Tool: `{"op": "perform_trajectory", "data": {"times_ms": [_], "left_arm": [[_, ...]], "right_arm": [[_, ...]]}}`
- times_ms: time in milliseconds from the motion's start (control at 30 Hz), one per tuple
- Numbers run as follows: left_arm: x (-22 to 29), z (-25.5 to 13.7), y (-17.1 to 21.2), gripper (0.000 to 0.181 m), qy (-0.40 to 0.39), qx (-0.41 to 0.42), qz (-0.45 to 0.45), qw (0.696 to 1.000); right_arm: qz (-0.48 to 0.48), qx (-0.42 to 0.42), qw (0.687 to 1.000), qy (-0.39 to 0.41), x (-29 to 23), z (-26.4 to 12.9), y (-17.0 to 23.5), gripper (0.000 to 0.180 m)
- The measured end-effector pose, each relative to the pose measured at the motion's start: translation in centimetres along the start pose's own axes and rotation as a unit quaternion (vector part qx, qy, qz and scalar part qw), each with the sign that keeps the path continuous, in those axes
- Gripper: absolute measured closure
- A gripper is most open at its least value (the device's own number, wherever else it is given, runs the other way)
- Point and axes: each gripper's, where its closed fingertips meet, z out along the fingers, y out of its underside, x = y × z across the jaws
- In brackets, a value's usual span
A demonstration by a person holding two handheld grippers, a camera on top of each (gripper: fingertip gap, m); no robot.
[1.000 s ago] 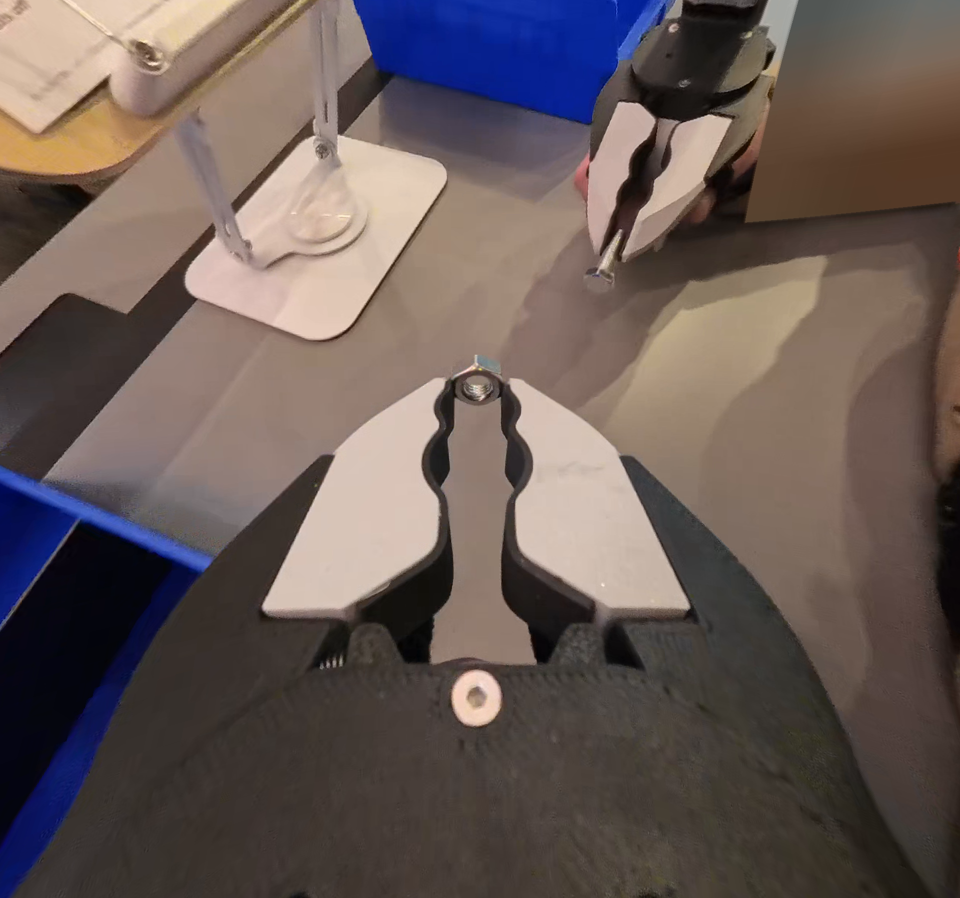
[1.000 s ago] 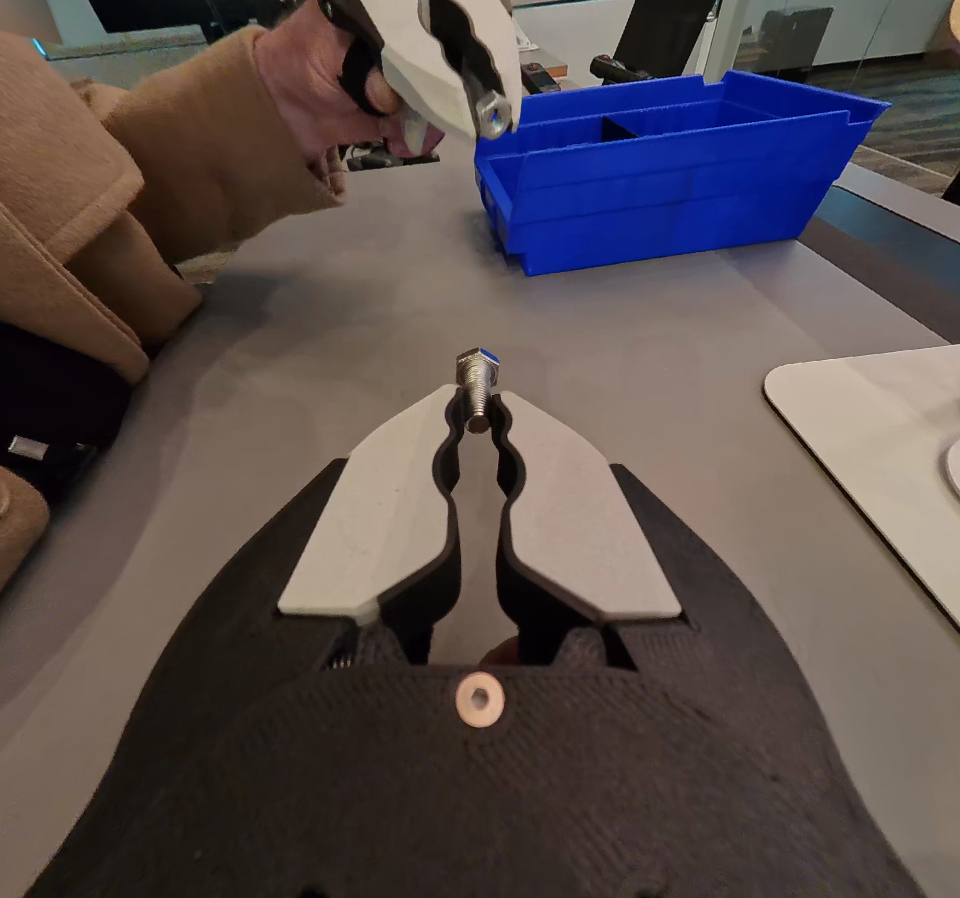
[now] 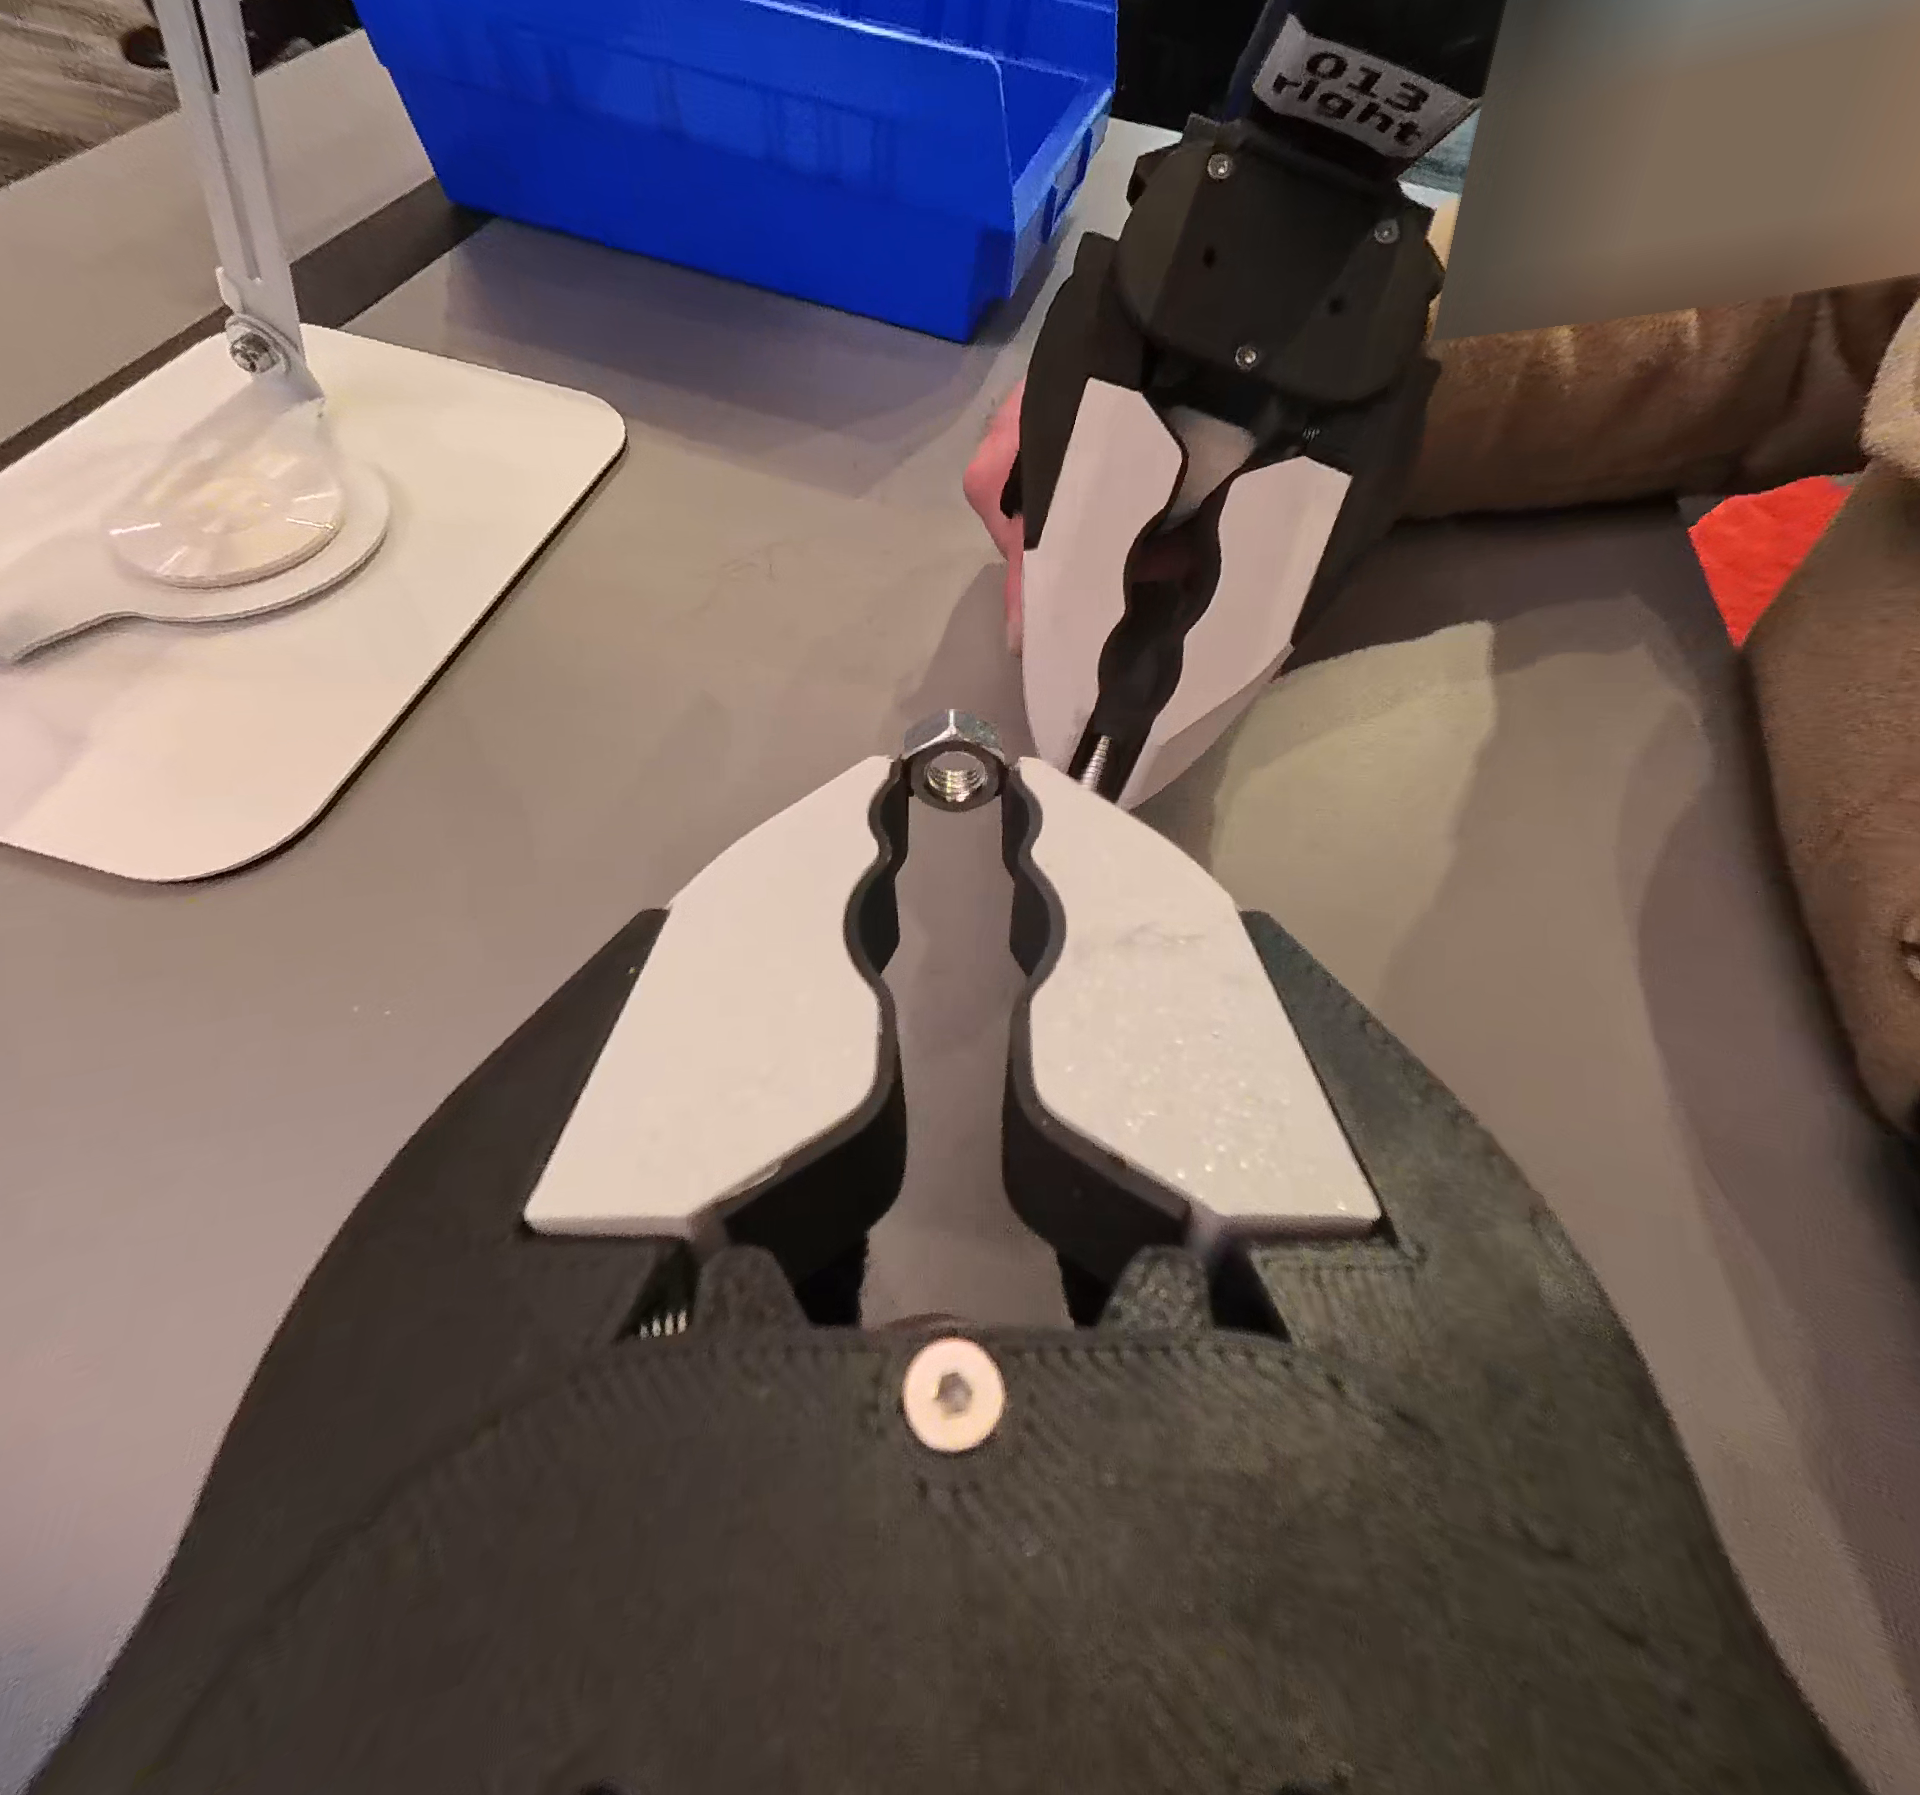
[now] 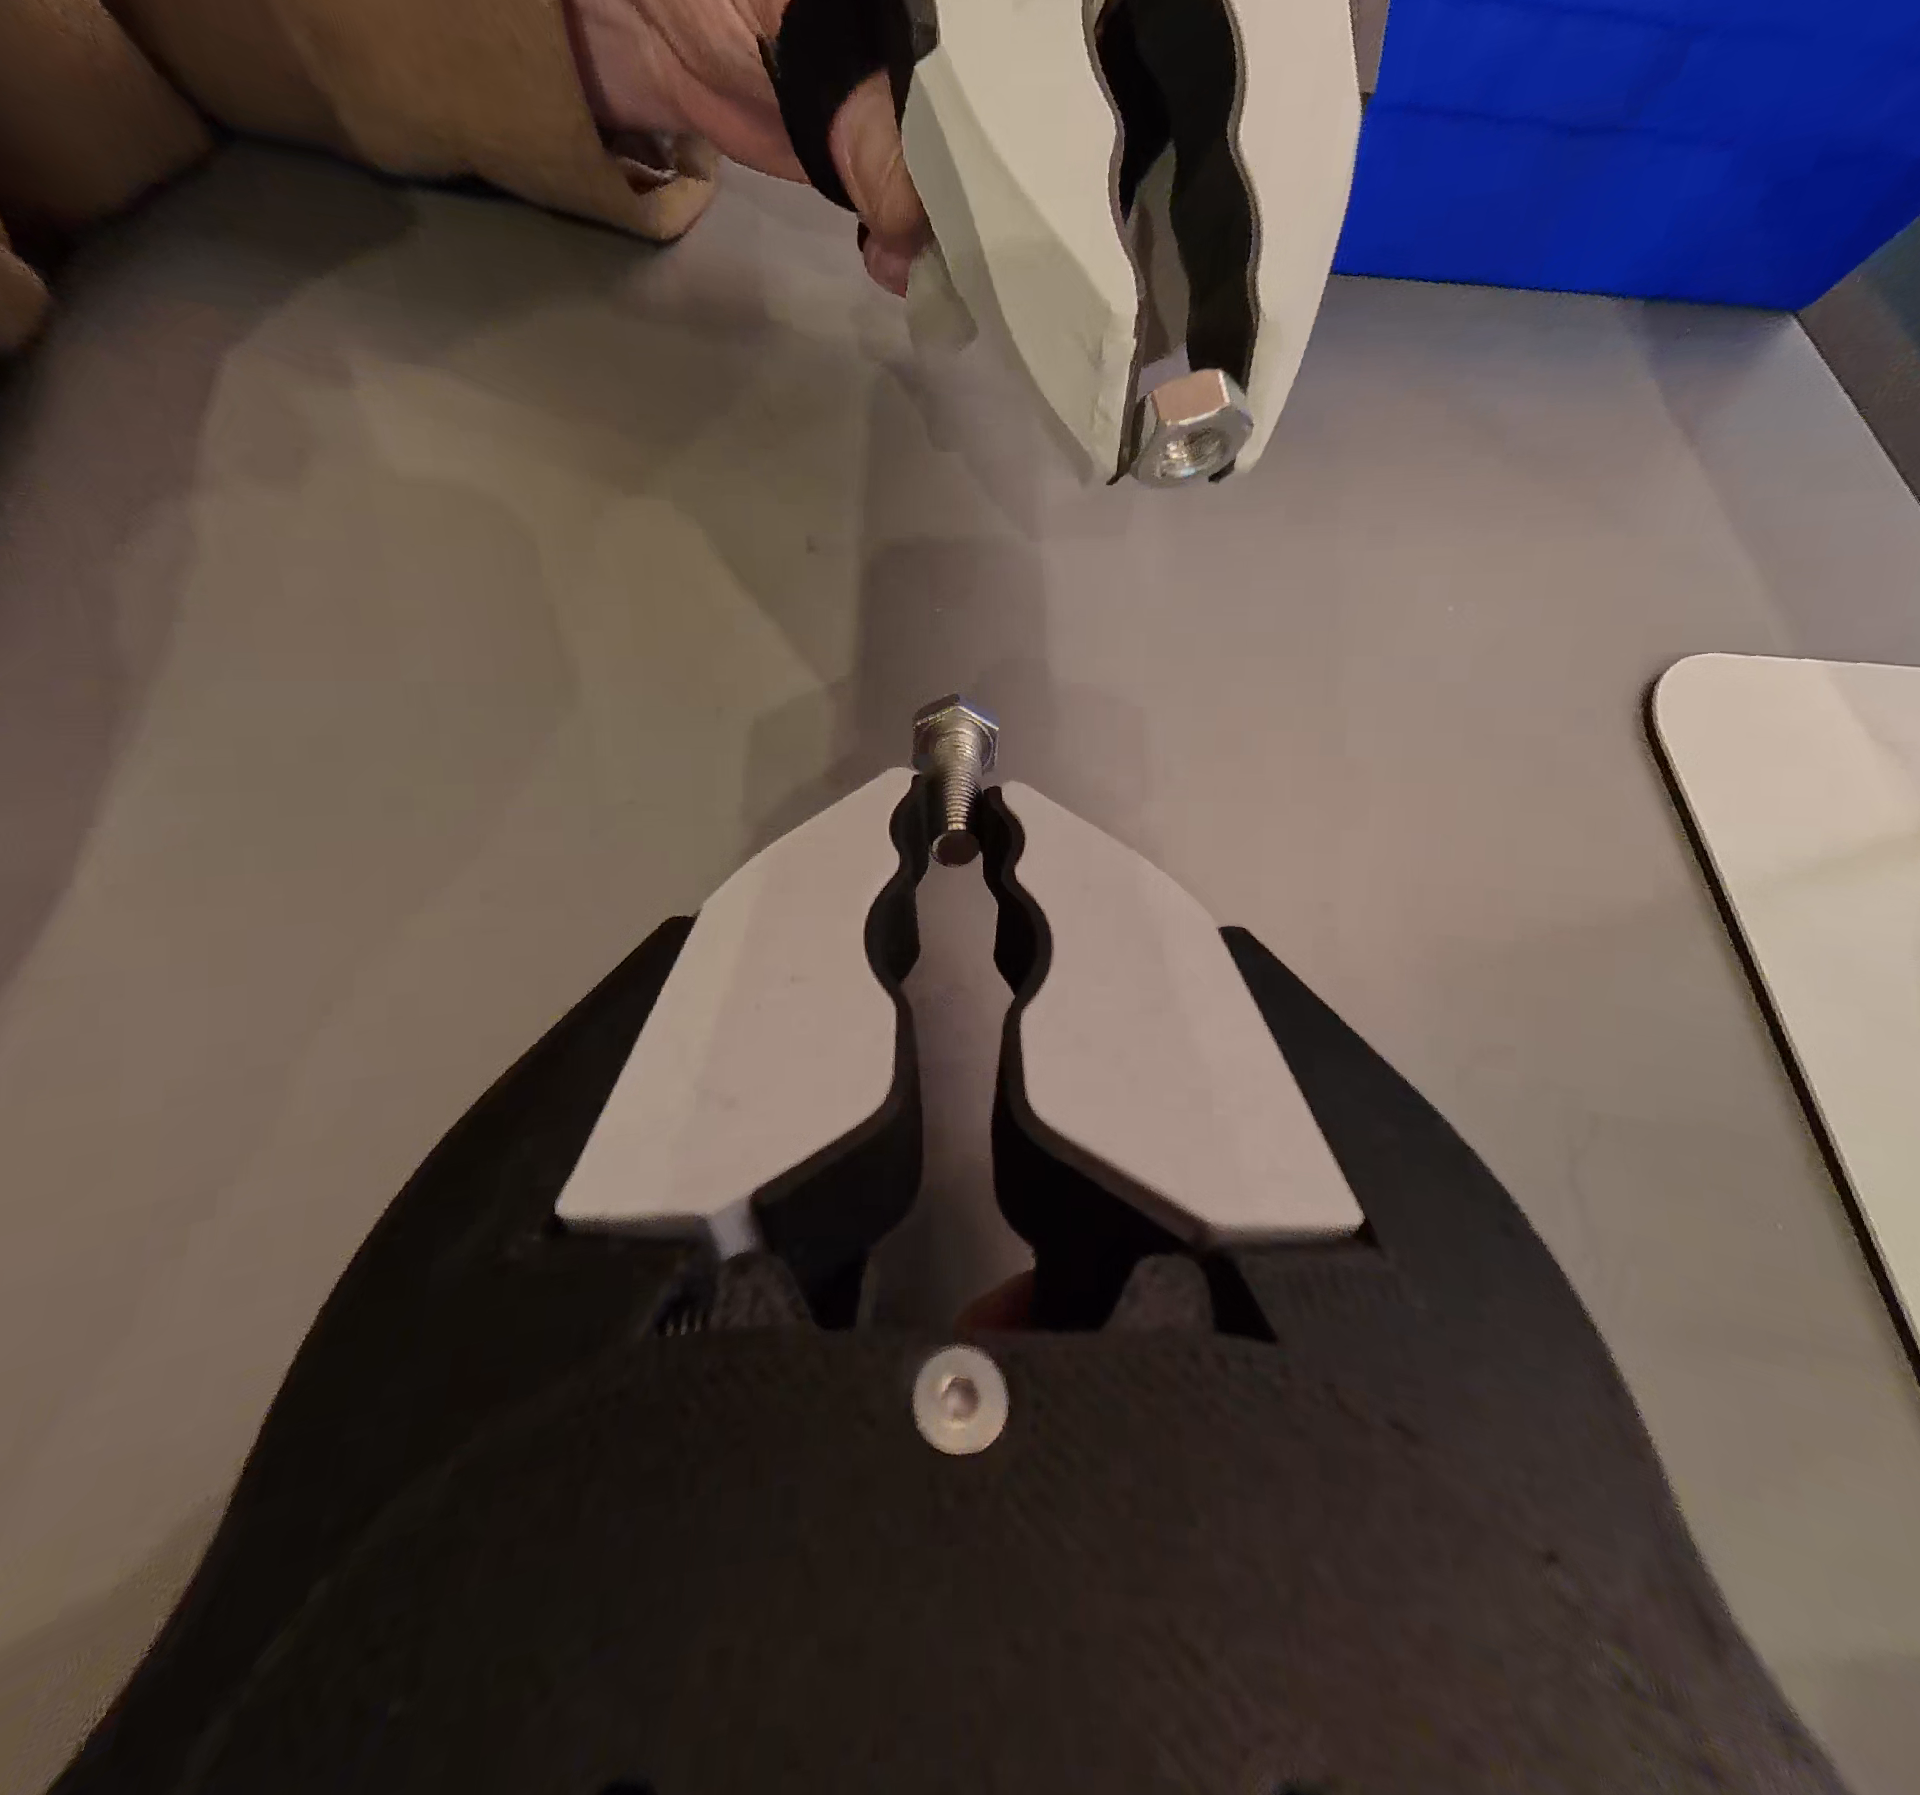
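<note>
Two small steel parts sit in my grippers above the grey table (image 3: 436, 966). My left gripper (image 3: 951, 777) pinches a hex nut (image 3: 953, 771) at its fingertips, threaded hole facing my camera. My right gripper (image 4: 951, 815) clamps a bolt (image 4: 951, 769) by its shank, head pointing forward. Both tips are near each other. Behind them are a blue bin (image 3: 748, 93) and a white stand (image 3: 260, 540).
</note>
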Motion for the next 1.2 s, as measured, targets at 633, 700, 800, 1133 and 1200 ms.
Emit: {"op": "perform_trajectory", "data": {"times_ms": [633, 700, 800, 1133, 1200], "left_arm": [[0.4, 1.0, 0.6, 0.165, 0.008, -0.010, 0.009, 1.000], [0.5, 1.1, 0.6, 0.164, 0.009, -0.013, 0.011, 1.000], [0.7, 1.3, 0.6, 0.165, 0.012, -0.014, 0.011, 1.000], [0.8, 1.7, 0.4, 0.164, 0.012, -0.002, 0.020, 1.000], [1.0, 1.5, -0.3, 0.164, 0.012, 0.016, 0.033, 0.999]], "right_arm": [[0.028, -0.070, 0.996, -0.037, -0.7, 0.3, 2.3, 0.170], [0.030, -0.080, 0.996, -0.040, -0.8, 0.3, 2.7, 0.169], [0.028, -0.100, 0.994, -0.047, -1.0, 0.4, 3.4, 0.170], [0.068, -0.059, 0.994, -0.058, -0.2, -0.8, 2.4, 0.159], [0.098, -0.004, 0.994, -0.055, 0.5, -1.4, 0.8, 0.159]]}}
